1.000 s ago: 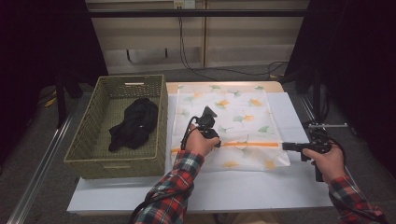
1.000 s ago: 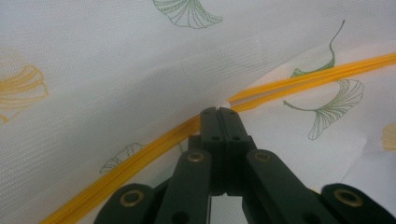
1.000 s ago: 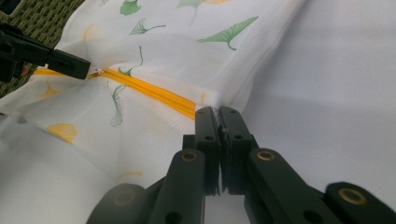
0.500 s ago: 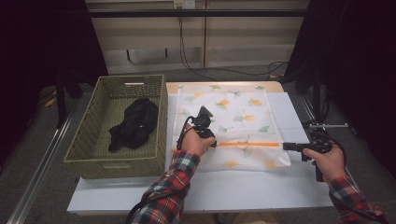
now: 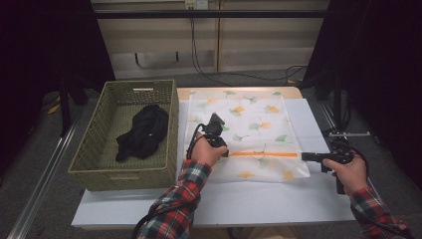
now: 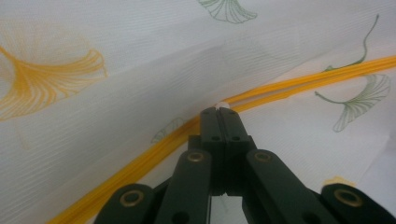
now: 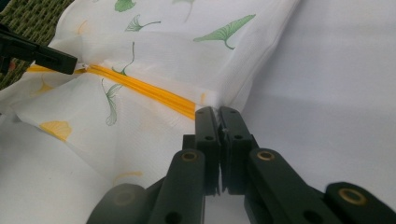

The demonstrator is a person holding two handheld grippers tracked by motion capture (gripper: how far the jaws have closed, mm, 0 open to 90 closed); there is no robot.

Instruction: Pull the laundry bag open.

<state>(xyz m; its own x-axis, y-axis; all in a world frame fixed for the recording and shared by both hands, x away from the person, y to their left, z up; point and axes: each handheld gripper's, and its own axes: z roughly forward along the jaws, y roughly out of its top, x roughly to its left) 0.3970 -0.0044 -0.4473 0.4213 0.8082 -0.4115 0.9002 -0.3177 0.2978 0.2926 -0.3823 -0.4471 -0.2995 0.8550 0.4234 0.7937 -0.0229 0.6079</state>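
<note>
1. The laundry bag (image 5: 249, 134) lies flat on the tabletop (image 5: 278, 199), right of the basket (image 5: 99, 149).
2. Right tool (image 7: 219, 112) is clamped on the bag's right edge; hold it taut.
3. Left tool (image 6: 219, 109) pinches the zipper pull (image 6: 223, 104); draw it straight along the orange zipper (image 5: 263, 154).

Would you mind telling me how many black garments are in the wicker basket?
1: a black garment lies bunched in the middle of the wicker basket, left of the leaf-print laundry bag; anything beneath it is hidden.
</note>
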